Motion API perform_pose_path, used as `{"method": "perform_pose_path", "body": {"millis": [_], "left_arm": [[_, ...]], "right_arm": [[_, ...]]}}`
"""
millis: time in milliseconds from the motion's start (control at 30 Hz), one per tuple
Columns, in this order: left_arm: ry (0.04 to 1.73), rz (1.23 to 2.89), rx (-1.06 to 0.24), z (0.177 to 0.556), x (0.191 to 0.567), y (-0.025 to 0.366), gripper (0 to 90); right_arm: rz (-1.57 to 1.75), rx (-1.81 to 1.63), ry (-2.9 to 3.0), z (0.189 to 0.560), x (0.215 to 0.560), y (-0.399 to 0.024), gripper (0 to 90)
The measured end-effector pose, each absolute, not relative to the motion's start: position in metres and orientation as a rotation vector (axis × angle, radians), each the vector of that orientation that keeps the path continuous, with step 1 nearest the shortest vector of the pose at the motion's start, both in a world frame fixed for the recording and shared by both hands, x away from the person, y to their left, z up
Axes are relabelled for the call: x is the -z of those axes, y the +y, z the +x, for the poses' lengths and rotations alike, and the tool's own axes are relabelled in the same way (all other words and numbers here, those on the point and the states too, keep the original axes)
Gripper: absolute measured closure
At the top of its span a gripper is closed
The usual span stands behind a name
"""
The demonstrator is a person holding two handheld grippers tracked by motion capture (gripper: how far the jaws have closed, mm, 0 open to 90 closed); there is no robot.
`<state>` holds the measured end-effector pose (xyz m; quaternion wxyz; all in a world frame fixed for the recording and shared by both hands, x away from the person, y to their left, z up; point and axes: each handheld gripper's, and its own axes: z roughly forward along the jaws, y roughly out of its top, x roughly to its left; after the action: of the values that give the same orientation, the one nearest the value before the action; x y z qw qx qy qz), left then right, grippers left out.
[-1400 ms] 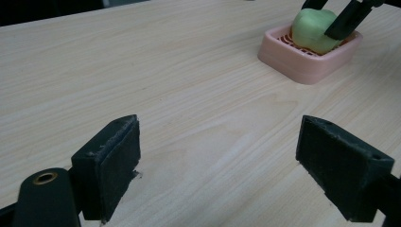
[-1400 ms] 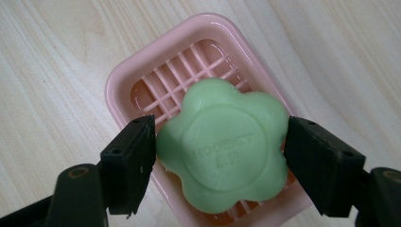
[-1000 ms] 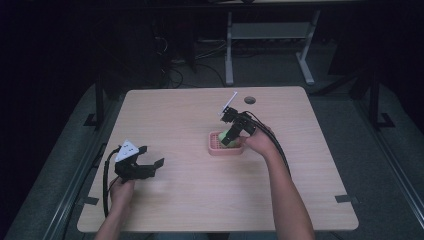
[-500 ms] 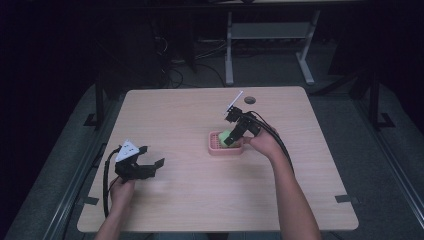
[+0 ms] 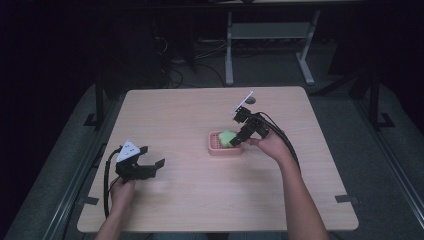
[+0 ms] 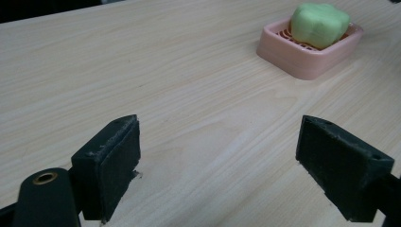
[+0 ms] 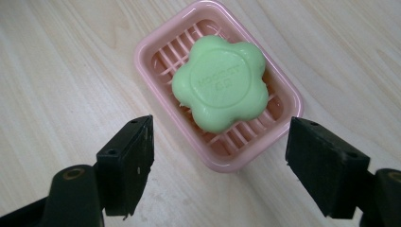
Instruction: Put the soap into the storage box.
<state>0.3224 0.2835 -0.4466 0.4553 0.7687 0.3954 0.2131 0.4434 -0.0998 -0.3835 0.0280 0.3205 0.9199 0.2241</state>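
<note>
A: From the high view, what's on the counter (image 5: 200, 120)?

B: A pink soap dish (image 5: 224, 148) sits near the middle, a little to the right, with a green soap (image 5: 227, 138) lying in it. The right gripper (image 5: 239, 140) hangs just beside the dish on its right, tilted down toward it. The left gripper (image 5: 153, 162) is well apart, near the counter's left front, in the person's left hand (image 5: 121, 192), jaws spread.

A: And the left gripper view?

B: Both black jaws stand wide apart with bare wood between them. The dish (image 6: 307, 52) is far off at the upper right, the soap (image 6: 318, 24) resting in it.

A: The right gripper view?

B: It looks steeply down on the dish (image 7: 156, 45). The soap (image 7: 220, 84) is flower-shaped with raised lettering I can't read, lying on the slatted floor of the dish. The jaws are parted wide, holding nothing, one on either side of the dish's near end, clear of the soap.
</note>
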Motion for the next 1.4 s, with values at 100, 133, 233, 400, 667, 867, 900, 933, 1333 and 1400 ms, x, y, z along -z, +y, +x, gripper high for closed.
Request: {"method": "perform_pose_path", "body": {"millis": [100, 133, 233, 400, 667, 867, 900, 933, 1333, 1400], "left_arm": [[0.974, 1.898, -0.529, 0.322, 0.447, 0.283, 14.3], [0.975, 1.895, -0.531, 0.322, 0.447, 0.283, 14.3], [0.972, 1.891, -0.529, 0.322, 0.447, 0.282, 14.3], [0.961, 1.911, -0.530, 0.322, 0.447, 0.279, 14.3], [0.948, 1.920, -0.526, 0.320, 0.446, 0.275, 14.3], [0.950, 1.922, -0.526, 0.320, 0.446, 0.275, 14.3], [0.950, 1.923, -0.528, 0.320, 0.446, 0.275, 14.3], [0.951, 1.921, -0.528, 0.320, 0.446, 0.276, 14.3], [0.945, 1.928, -0.528, 0.319, 0.446, 0.273, 14.3], [0.948, 1.930, -0.527, 0.319, 0.446, 0.274, 14.3]], "right_arm": [[0.978, -0.698, 2.836, 0.440, 0.380, -0.101, 23.3], [0.976, -0.698, 2.835, 0.439, 0.379, -0.101, 23.3], [0.964, -0.709, 2.825, 0.435, 0.379, -0.104, 23.3], [0.983, -0.718, 2.822, 0.430, 0.384, -0.112, 23.3], [0.988, -0.747, 2.810, 0.420, 0.382, -0.125, 23.3], [0.987, -0.753, 2.804, 0.414, 0.382, -0.131, 23.2], [0.983, -0.757, 2.800, 0.412, 0.382, -0.132, 23.2], [0.981, -0.764, 2.802, 0.411, 0.383, -0.133, 23.2], [1.001, -0.762, 2.800, 0.396, 0.389, -0.147, 22.6], [1.004, -0.763, 2.794, 0.393, 0.390, -0.150, 22.6]]}}
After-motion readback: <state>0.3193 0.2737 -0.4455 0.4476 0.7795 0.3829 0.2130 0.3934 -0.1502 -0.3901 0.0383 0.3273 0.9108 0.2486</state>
